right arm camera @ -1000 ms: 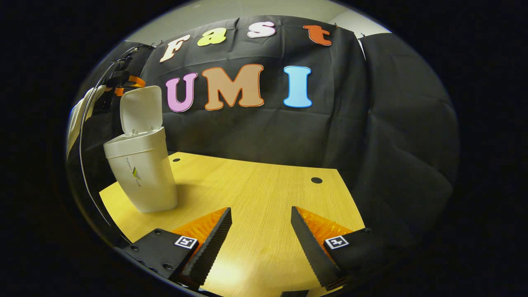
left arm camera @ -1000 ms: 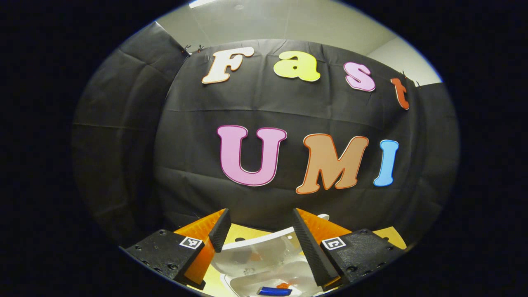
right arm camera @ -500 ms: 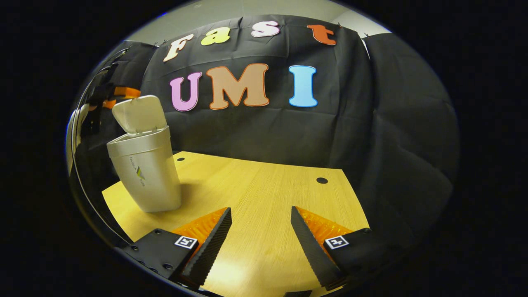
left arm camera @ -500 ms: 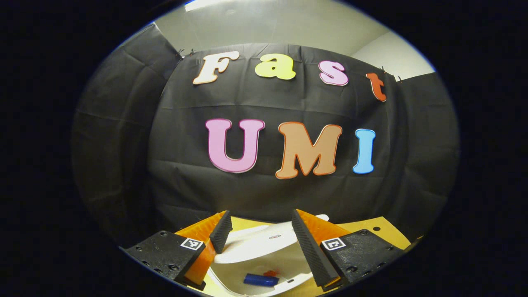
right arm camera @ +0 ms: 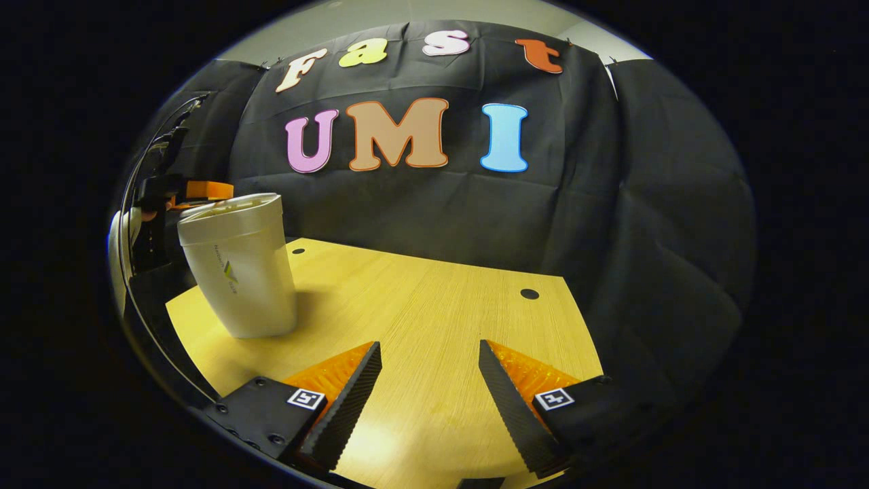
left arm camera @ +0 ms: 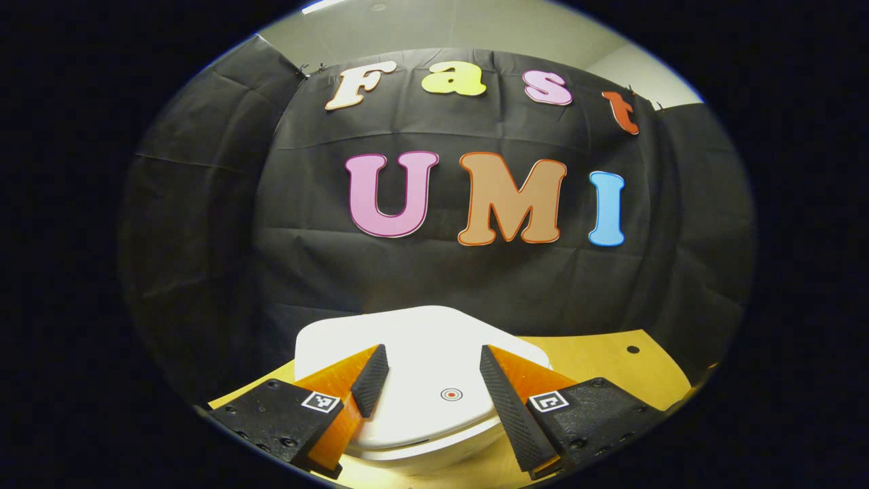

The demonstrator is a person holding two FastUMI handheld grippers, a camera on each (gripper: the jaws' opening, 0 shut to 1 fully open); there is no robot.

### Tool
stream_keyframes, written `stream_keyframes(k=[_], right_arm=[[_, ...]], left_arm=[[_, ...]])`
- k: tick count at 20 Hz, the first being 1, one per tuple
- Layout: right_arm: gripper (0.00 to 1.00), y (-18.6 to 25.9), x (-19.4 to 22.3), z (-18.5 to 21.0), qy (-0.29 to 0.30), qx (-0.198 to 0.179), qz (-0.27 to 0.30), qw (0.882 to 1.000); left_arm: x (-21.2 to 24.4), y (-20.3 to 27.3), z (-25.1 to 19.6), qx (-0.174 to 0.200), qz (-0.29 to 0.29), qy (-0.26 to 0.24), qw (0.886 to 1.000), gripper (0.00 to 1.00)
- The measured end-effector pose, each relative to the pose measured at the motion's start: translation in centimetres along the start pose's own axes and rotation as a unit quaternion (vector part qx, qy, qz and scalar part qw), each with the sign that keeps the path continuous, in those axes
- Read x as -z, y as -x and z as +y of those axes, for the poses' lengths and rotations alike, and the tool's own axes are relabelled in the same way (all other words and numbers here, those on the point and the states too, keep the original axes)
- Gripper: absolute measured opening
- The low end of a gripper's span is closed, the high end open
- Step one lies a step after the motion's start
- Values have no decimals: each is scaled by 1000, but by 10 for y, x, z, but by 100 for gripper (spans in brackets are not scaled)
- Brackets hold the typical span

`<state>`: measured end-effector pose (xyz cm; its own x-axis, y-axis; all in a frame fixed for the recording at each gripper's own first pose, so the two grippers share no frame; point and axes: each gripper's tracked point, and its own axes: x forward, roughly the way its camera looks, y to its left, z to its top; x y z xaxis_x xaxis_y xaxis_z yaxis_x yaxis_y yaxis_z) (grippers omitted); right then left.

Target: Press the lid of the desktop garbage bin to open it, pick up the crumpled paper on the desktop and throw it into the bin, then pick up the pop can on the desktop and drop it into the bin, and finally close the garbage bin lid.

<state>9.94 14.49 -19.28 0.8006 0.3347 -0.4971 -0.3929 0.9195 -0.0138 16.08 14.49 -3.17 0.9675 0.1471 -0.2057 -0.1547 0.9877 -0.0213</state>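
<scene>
The white desktop bin (right arm camera: 237,272) stands at the left of the wooden table, its lid (left arm camera: 421,346) down flat on top. In the left gripper view the lid lies right under my left gripper (left arm camera: 428,370), which is open, its fingers straddling a small round mark (left arm camera: 451,394) on the lid; contact cannot be judged. In the right gripper view the left gripper (right arm camera: 197,191) sits just behind the bin's top, held by a hand. My right gripper (right arm camera: 429,367) is open and empty over the near part of the table, to the right of the bin.
The wooden table (right arm camera: 434,305) stretches from the bin to the right, with small dark holes (right arm camera: 529,294) in its top. Black cloth walls close the back and both sides. A cable (right arm camera: 146,170) arcs at the far left.
The bin's lid swung from upright down to flat on the bin, hiding the blue can inside. My left gripper came down over the lid. The right gripper barely moved.
</scene>
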Motion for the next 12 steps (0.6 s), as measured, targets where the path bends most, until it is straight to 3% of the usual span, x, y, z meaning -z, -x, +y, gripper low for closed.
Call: stream_keyframes(k=[8,11,12], right_arm=[[97,-7,11,9,-11,-18,15,1000],[97,-8,15,10,-11,-17,20,1000],[96,-9,15,9,-12,-17,22,1000]], left_arm=[[-4,1,0,-27,-72,-8,997,84],[-3,0,0,-35,-88,-21,995,89],[-3,1,1,-40,-91,-20,995,84]])
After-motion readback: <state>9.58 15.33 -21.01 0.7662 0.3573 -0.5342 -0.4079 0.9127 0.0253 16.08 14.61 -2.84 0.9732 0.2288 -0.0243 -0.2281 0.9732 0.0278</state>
